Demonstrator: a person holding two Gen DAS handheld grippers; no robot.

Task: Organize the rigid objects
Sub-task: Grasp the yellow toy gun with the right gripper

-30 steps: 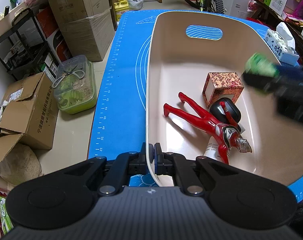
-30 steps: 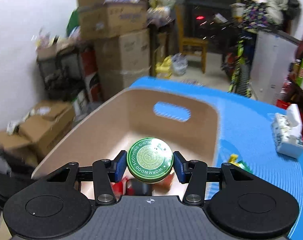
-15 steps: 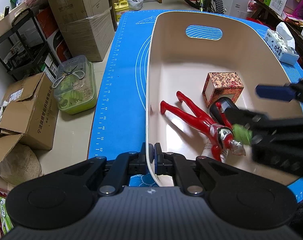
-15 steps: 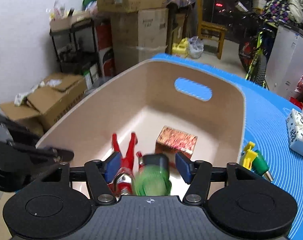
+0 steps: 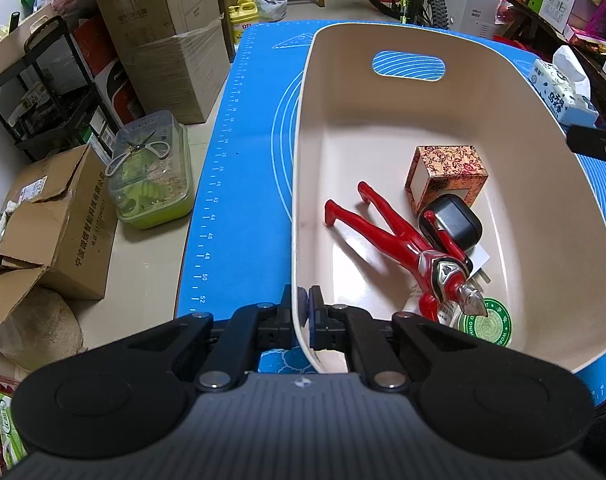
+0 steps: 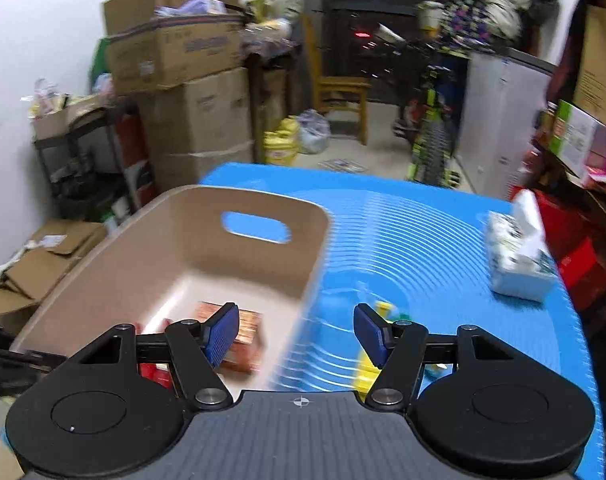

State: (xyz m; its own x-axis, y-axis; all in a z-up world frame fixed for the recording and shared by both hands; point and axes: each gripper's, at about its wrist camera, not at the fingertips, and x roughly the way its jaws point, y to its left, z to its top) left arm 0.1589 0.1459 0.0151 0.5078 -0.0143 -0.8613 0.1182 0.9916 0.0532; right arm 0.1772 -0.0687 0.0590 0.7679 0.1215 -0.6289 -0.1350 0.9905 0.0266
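Observation:
A beige bin (image 5: 383, 128) stands on a blue mat (image 5: 247, 152). My left gripper (image 5: 303, 304) is shut on the bin's near rim. Inside lie a red figure (image 5: 399, 240), a patterned box (image 5: 447, 176), a black case (image 5: 451, 224) and a green tin (image 5: 489, 322) at the near end. My right gripper (image 6: 297, 330) is open and empty, above the bin's right rim (image 6: 311, 280); part of it shows at the right edge of the left wrist view (image 5: 595, 146). A yellow and green toy (image 6: 387, 312) lies on the mat beside the bin.
A tissue pack (image 6: 519, 256) sits at the mat's right side. Left of the table stand cardboard boxes (image 5: 55, 216), a plastic container with scissors (image 5: 151, 172) and a black rack (image 5: 35, 96). A bicycle and a chair stand behind.
My right gripper opened and let the green tin go into the bin, then lifted back toward the right. The left gripper has kept its hold on the rim.

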